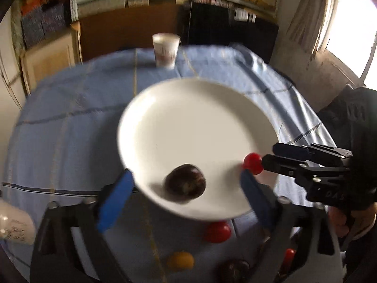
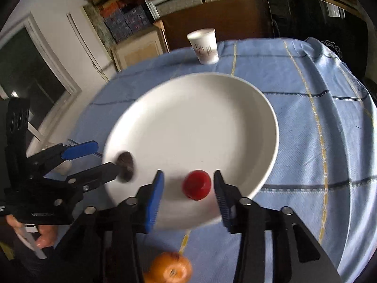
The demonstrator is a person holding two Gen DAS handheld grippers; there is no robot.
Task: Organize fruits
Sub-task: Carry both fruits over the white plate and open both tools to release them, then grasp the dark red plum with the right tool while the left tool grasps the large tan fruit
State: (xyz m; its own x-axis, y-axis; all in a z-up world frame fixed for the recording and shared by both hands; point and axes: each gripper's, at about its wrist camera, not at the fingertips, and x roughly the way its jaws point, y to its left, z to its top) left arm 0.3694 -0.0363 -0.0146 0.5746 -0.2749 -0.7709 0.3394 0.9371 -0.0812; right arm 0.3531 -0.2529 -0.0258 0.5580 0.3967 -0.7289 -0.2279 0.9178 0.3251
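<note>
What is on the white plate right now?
On the white plate lie a dark fruit and a red fruit, each between open claws. The near rim is partly hidden by the right claw.

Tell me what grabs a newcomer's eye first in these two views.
The big white plate in the middle of the blue tablecloth dominates both views. On its near side lie a small red fruit, between the open fingers of the right gripper, and a dark brown fruit, between the open fingers of the left gripper. A white paper cup stands beyond the plate.
</note>
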